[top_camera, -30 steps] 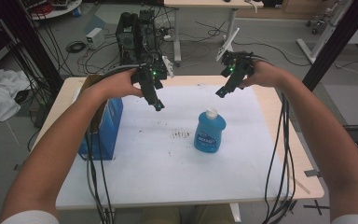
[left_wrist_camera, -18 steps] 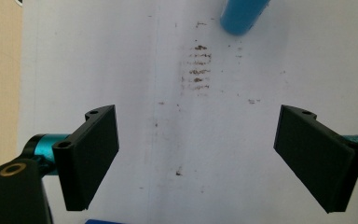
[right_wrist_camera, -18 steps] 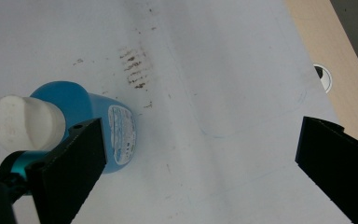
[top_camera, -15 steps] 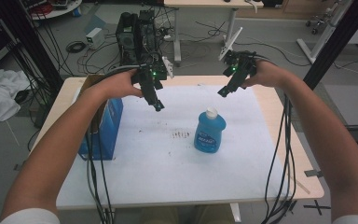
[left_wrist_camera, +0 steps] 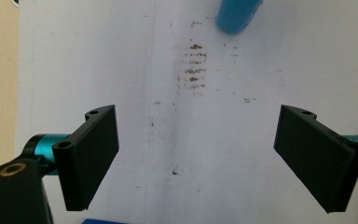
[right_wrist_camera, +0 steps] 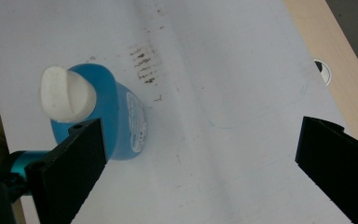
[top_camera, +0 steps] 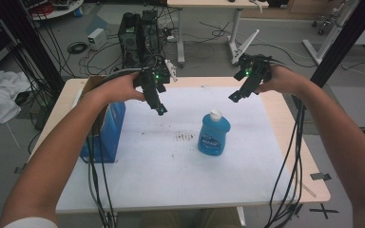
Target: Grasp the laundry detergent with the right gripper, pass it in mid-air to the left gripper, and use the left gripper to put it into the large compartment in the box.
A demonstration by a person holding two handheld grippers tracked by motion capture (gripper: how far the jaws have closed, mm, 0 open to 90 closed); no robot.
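- Blue bottle (top_camera: 214, 133) upright on the white sheet (top_camera: 171, 175), white cap (right_wrist_camera: 67, 93) on, close to the brown smudges (top_camera: 185, 137), well within reach.
- Right gripper (top_camera: 235, 95) held in the air above and beyond the bottle, jaws spread wide, likely set for a grasp.
- Left gripper (top_camera: 160, 110) raised over the sheet, jaws likewise parted, nothing held, apparently on standby.
- Blue box (top_camera: 105, 135) at the table's left edge, out of the way.

A: What colours are seen on the dish soap bottle (top_camera: 214, 134)?
B: Blue, capped in white (right_wrist_camera: 67, 94).
A: And the sheet (top_camera: 171, 166) on the table (top_camera: 285, 118)?
B: White, marked with brown smudges (left_wrist_camera: 195, 70). The box (top_camera: 105, 133) is blue; the fingers (left_wrist_camera: 89, 156) are black.
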